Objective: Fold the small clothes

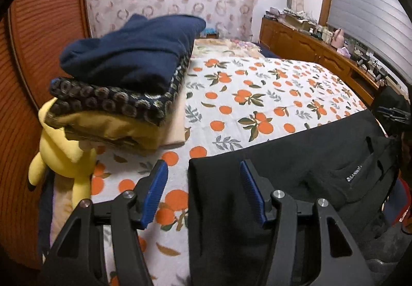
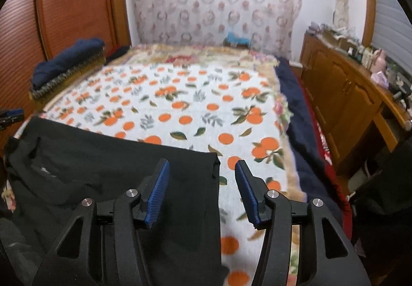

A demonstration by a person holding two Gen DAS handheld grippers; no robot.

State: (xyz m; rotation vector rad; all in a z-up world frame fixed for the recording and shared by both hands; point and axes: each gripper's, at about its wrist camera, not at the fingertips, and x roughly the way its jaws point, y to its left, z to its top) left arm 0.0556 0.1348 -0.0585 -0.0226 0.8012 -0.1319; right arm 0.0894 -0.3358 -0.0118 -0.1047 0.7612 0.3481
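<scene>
A black garment point(image 1: 309, 157) with a small white label lies flat on the orange-print bedsheet point(image 1: 257, 85), near the bed's front edge. My left gripper point(image 1: 203, 170) hangs open above the garment's left edge, which runs between the blue pads; neither pad presses on cloth. In the right wrist view the same black garment point(image 2: 103, 157) fills the lower left. My right gripper point(image 2: 202, 167) stands open over its right edge, left finger above the cloth, right finger above the bedsheet point(image 2: 180, 95). Nothing is gripped.
A stack of folded clothes point(image 1: 128, 67), navy on top, sits at the left by the wooden headboard point(image 1: 38, 41), with a yellow plush toy point(image 1: 64, 152) beside it. A cluttered wooden dresser point(image 2: 342, 95) runs along the right. The folded stack point(image 2: 67, 62) shows far left.
</scene>
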